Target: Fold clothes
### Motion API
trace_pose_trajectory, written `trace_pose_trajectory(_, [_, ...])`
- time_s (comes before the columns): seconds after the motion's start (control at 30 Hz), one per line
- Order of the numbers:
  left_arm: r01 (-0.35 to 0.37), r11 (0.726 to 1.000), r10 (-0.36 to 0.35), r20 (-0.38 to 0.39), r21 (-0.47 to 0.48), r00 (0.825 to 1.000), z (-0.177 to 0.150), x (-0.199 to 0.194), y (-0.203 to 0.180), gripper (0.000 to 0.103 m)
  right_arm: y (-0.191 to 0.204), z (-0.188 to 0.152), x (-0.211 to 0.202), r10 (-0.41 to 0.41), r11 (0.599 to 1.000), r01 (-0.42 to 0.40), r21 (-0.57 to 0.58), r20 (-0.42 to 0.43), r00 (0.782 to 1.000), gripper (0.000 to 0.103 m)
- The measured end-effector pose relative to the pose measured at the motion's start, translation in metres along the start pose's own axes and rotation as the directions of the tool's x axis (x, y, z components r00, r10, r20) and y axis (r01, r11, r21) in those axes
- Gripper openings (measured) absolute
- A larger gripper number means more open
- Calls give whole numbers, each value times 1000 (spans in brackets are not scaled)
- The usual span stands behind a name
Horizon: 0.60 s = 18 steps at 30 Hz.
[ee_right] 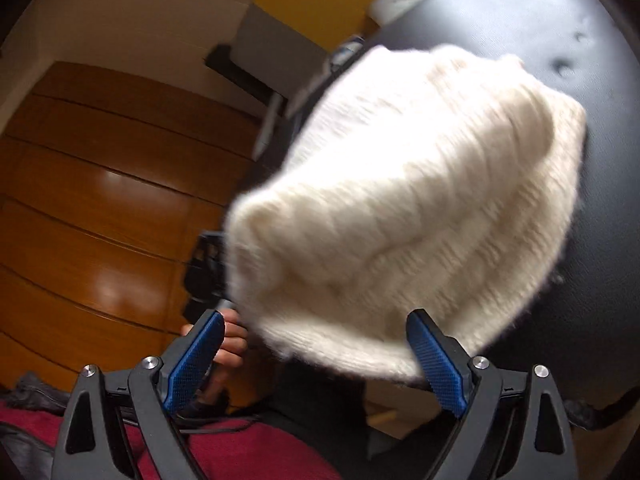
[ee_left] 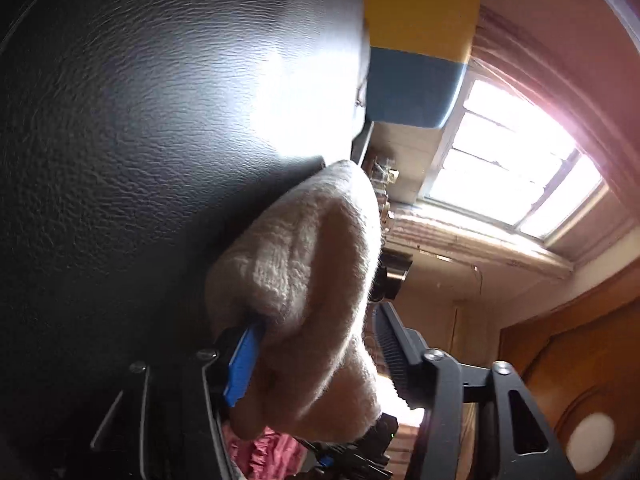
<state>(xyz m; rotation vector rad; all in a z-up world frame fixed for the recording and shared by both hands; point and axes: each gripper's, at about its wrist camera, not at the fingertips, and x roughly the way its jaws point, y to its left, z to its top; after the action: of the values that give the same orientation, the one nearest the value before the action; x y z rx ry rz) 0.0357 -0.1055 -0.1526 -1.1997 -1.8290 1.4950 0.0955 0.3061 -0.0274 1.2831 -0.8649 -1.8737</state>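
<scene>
Right hand-held gripper [ee_right: 316, 360] spread wide, empty, below cream knit hat [ee_right: 408, 216]; left hand-held gripper [ee_left: 316, 344] tilted, hat fabric between fingers, grip unclear.
</scene>
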Motion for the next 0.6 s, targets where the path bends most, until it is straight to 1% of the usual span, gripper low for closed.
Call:
trace_pose_trajectory(0.03, [10,1000,-10,10,-13,1000,1,0,1,60,3,4,-2,7,1000,-7,-3,19,1000,94])
trace_pose_trajectory(0.1, [17,1000,-17,32,-7,999,3,2,-4,62,6,12,-3,26,1000,-26,4,54,998,94])
trace_pose_trajectory(0.2, [0,1000,0,69,-10,998,7,12,-8,62,3,27,6,70,996,-77,45,132,989,94])
trace_pose_trajectory(0.23, [-10,1000,11,77,-10,997,9,16,-8,58,0,30,11,88,993,-100,67,161,983,94])
trace_pose_trajectory(0.27, [-34,999,34,83,-5,996,10,19,-10,51,-2,34,16,97,990,-114,83,187,978,95])
trace_pose_trajectory(0.3, [-55,998,55,83,1,995,10,24,-10,28,-2,36,22,55,996,-67,59,189,980,95])
trace_pose_trajectory(0.33, [-71,997,70,81,2,994,12,25,-9,17,-2,39,28,12,999,-19,35,192,981,94])
trace_pose_trajectory(0.37, [-69,998,68,87,4,994,14,23,-9,16,-2,41,34,-30,1000,28,11,196,980,86])
trace_pose_trajectory(0.4, [-49,999,47,87,15,995,12,21,-12,11,-1,44,39,-74,997,79,-14,198,977,79])
trace_pose_trajectory(0.43, [-24,999,22,86,28,996,11,20,-15,10,0,49,40,-135,988,147,-51,185,973,66])
trace_pose_trajectory(0.47, [36,998,-39,71,45,997,7,18,-24,10,2,54,40,-192,974,210,-88,176,965,59])
trace_pose_trajectory(0.5, [94,993,-98,55,65,994,4,17,-32,9,1,57,39,-222,963,244,-115,173,960,58])
trace_pose_trajectory(0.53, [141,983,-146,34,117,989,-2,10,-43,0,-1,59,38,-251,953,273,-131,164,954,58])
trace_pose_trajectory(0.57, [182,969,-187,13,166,982,-7,3,-52,0,-3,61,38,-269,947,290,-141,147,952,58])
trace_pose_trajectory(0.6, [186,963,-192,11,193,981,-8,-2,-56,0,-6,62,38,-286,941,304,-150,132,949,58])
